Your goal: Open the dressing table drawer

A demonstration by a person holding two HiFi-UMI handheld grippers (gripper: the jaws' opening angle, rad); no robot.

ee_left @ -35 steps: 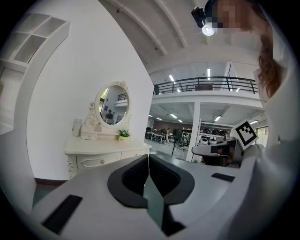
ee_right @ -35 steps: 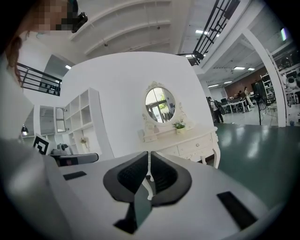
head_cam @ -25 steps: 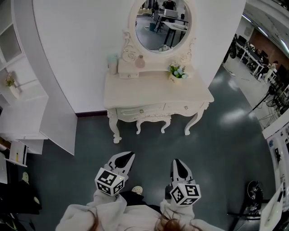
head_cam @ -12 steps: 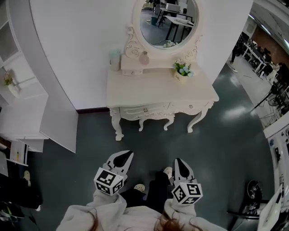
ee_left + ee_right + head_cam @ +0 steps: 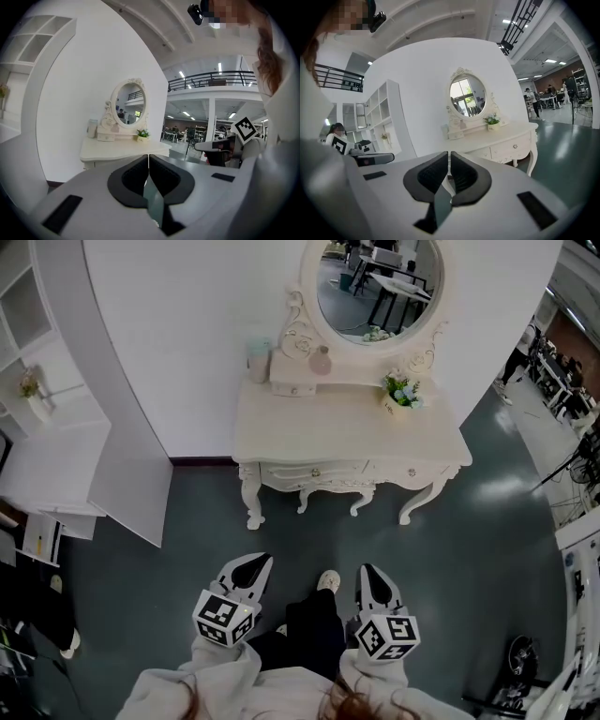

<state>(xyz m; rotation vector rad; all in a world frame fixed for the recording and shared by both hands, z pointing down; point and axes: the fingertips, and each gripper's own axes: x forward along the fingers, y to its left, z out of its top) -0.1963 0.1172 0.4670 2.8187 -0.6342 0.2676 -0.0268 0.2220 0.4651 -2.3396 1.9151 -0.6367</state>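
Observation:
The cream dressing table (image 5: 347, 432) stands against the white wall under an oval mirror (image 5: 378, 282). Its front carries two drawers side by side, the left drawer (image 5: 315, 472) and the right drawer (image 5: 411, 472), each with a small knob, both closed. My left gripper (image 5: 257, 564) and right gripper (image 5: 367, 574) hang over the dark floor, well short of the table, and point toward it. Both have their jaws shut with nothing between them. In the right gripper view the right gripper (image 5: 449, 153) lies below a drawer knob (image 5: 515, 146). In the left gripper view the left gripper (image 5: 148, 157) sits beneath the tabletop (image 5: 124, 149).
On the table stand a flower pot (image 5: 403, 395), a jar (image 5: 258, 357) and a small drawer box (image 5: 295, 382). A white shelf unit (image 5: 52, 442) and a curved white panel (image 5: 127, 474) lie to the left. The person's leg and shoe (image 5: 326, 583) show between the grippers. Office furniture stands at the far right.
Both grippers have moved forward toward the table, which now shows further right in the head view. The person's leg has stepped forward between the grippers. The jaws stayed shut.

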